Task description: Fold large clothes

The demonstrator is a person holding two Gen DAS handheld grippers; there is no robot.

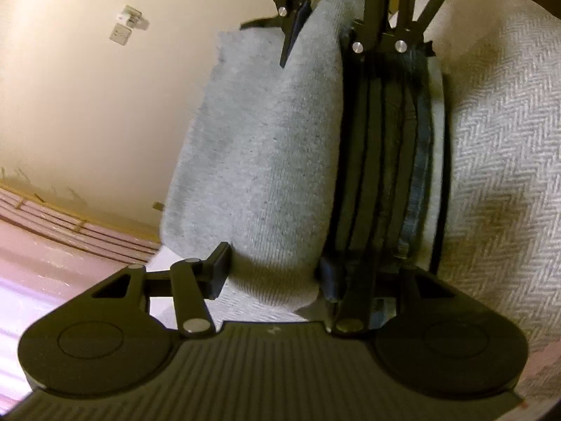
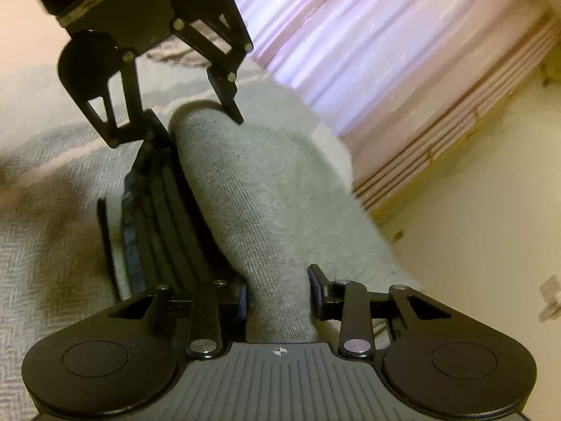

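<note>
Flanking grey fold [image 1: 259, 161], perhaps gripping: both tools.

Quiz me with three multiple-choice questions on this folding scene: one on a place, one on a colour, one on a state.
1. Where is the stack of dark folded clothes? A on the floor; B beside the grey knit garment on the cream herringbone cover; C on a hanger.
2. What colour is the pleated curtain? A green; B blue; C pink.
3. The left gripper? A shut on the garment; B open, empty; C unseen.
B: they lie side by side. C: pink folds. A: both pads press fabric.
</note>
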